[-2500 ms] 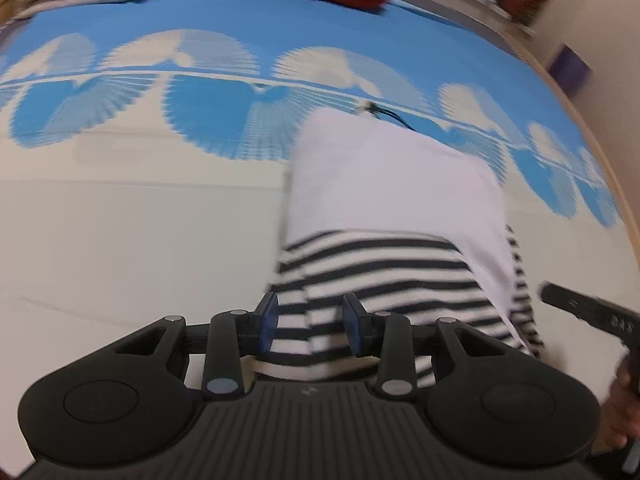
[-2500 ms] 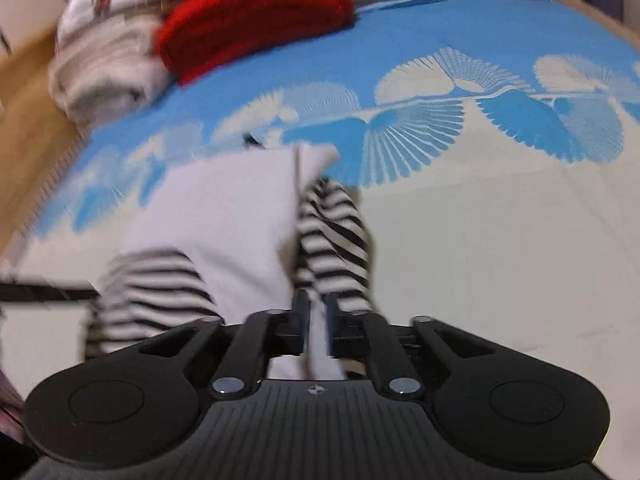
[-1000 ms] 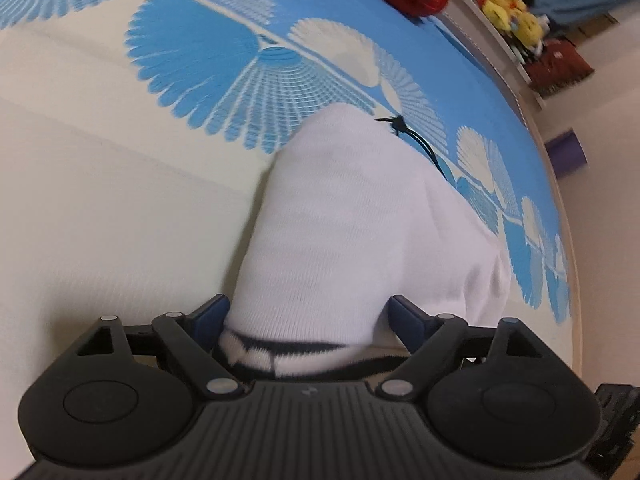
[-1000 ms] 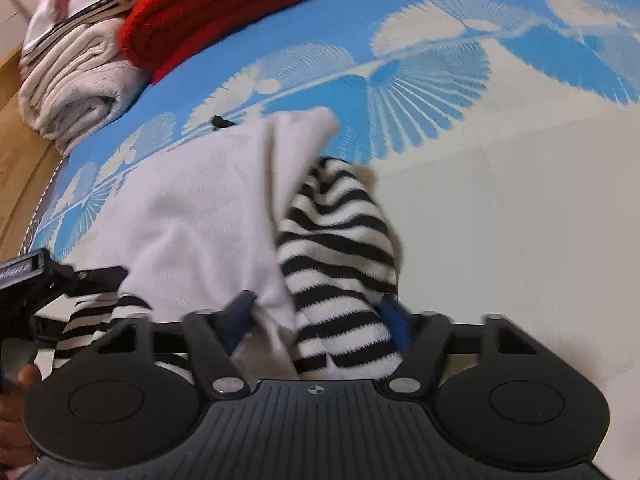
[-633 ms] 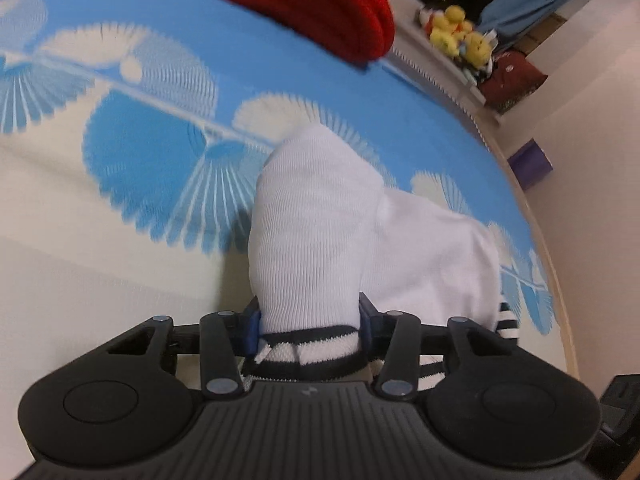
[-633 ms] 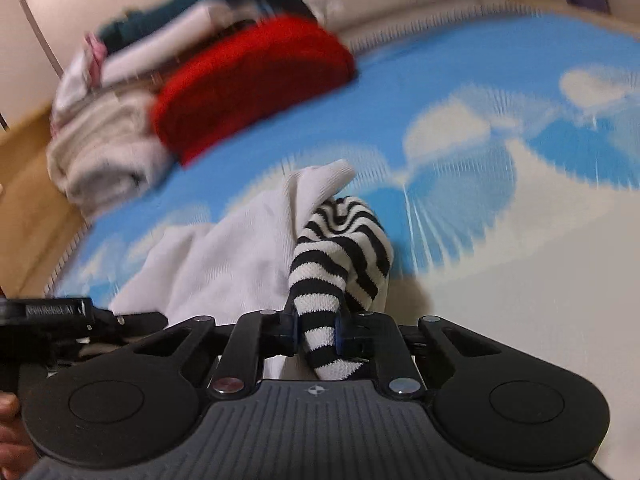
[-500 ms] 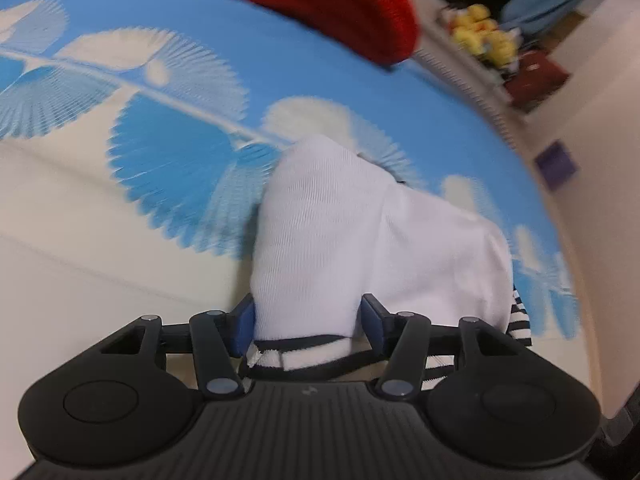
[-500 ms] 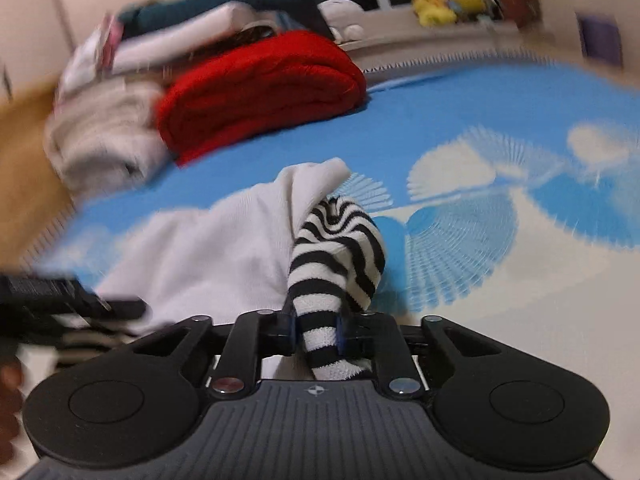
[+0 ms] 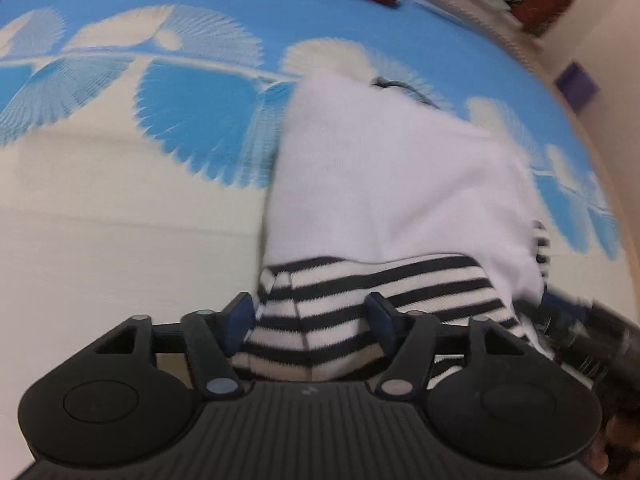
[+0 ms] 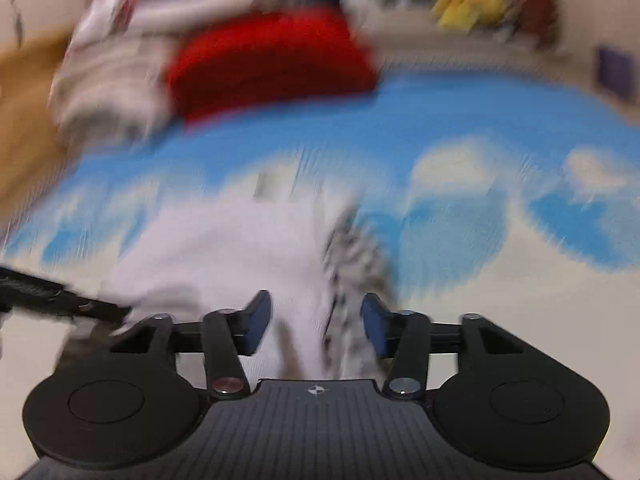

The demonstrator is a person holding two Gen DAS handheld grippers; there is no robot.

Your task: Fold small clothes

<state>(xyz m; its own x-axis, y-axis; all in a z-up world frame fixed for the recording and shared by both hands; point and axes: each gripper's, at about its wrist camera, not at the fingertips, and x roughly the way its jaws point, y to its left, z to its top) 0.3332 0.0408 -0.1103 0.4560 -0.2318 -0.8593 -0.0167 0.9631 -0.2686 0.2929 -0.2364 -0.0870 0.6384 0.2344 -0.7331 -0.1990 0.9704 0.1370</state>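
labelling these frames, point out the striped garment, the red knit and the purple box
striped garment (image 9: 372, 284): left wrist view, striped band
red knit (image 10: 272, 64): right wrist view, middle of the folded pile
purple box (image 9: 576, 84): left wrist view, its front face

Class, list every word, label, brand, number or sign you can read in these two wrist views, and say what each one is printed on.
None can be read.
Left gripper: a small pale mark on its black body, too small to read.
Right gripper: a small compass-like emblem on its body, no letters.
Striped garment: no label visible.

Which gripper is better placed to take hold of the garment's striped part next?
Left. The left gripper has its open fingers either side of the striped sleeve; the right gripper's view is blurred.
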